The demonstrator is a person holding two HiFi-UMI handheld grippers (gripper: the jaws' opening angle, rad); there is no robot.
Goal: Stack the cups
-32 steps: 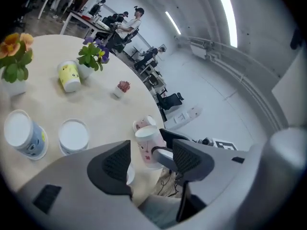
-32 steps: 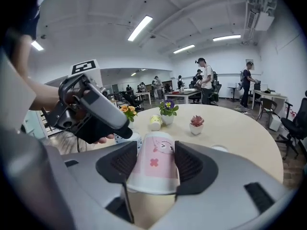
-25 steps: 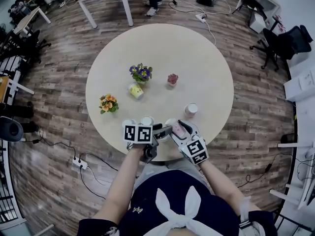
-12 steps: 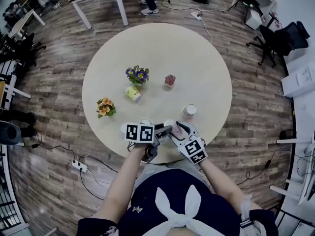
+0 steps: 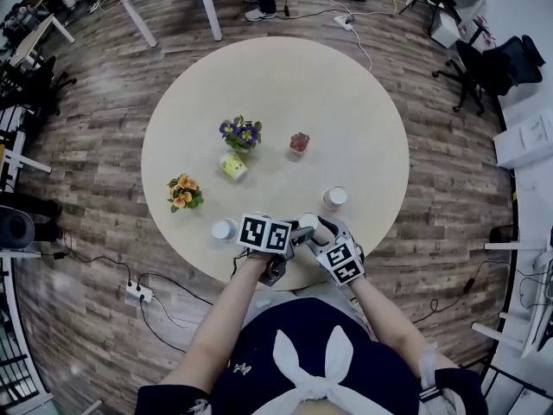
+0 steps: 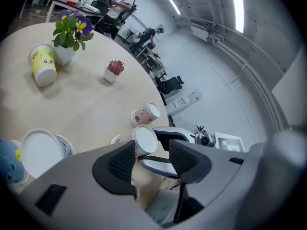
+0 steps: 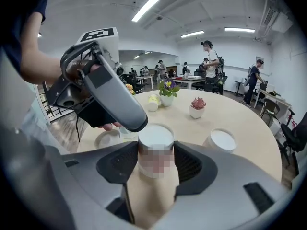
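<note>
A pink paper cup (image 7: 154,143) stands bottom-up near the table's front edge (image 5: 308,221), and my right gripper (image 7: 154,164) is shut on its sides. My left gripper (image 5: 294,232) reaches in from the left, its fingertip close to that cup's top. In the left gripper view the same cup (image 6: 144,140) shows just beyond the fingertips. The left gripper (image 6: 153,159) has just been closing, but its jaws stand apart and nothing is pressed between the pads. A second pink cup (image 5: 334,198) stands to the right. A white cup (image 5: 223,228) stands to the left.
A yellow cup (image 5: 233,166) lies on its side by a pot of purple flowers (image 5: 242,134). Orange flowers (image 5: 183,188) and a small red plant (image 5: 300,141) also stand on the round table (image 5: 346,111). A blue cup (image 6: 7,162) sits beside the white one.
My left gripper has slid right, away from the white cup and up against the right gripper. The right gripper has sunk toward the table with the pink cup.
</note>
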